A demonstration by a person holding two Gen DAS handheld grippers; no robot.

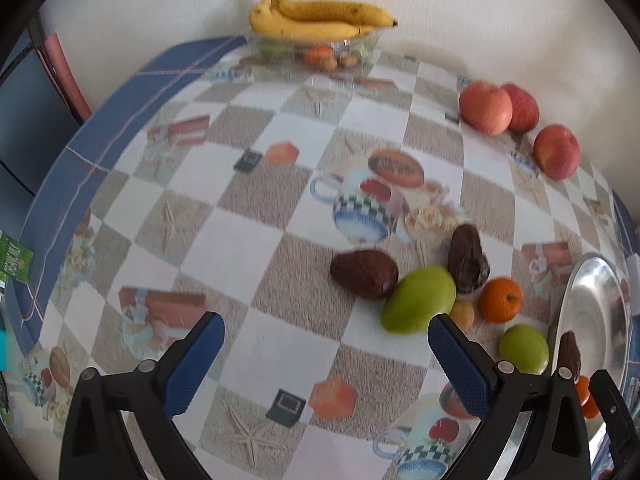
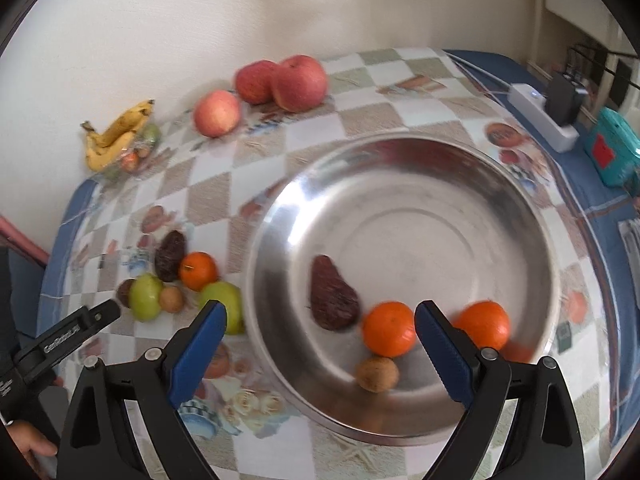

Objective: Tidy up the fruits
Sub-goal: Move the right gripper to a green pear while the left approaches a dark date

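Checked cloth with printed cups and flowers covers the table (image 1: 256, 248), which is pushed against a plain pale wall. One big shiny metal bowl (image 2: 400, 184) sits on it, and it looks like the place where the loose fruit gets gathered.

Inside the bowl, near its front edge, lie a dark avocado (image 2: 332, 298), two oranges (image 2: 388, 328) and a small brown kiwi (image 2: 377, 374). The right gripper (image 2: 320, 316) hangs over that same front edge with its blue fingers spread wide and nothing between them.

Just to the left of the bowl is a little heap waiting its turn: two dark avocados (image 1: 364, 274), two green mangoes (image 1: 418, 300), one orange (image 1: 501, 299) and a small brown fruit (image 1: 462, 314). The left gripper (image 1: 326, 330) hovers a little further left of the bowl than this heap, spread wide too and holding nothing, probably so it can fit around the next fruit.

Three red apples (image 2: 298, 82) rest behind the bowl, by the wall. Bananas (image 1: 320, 20) lie on a clear tub, far from the bowl.
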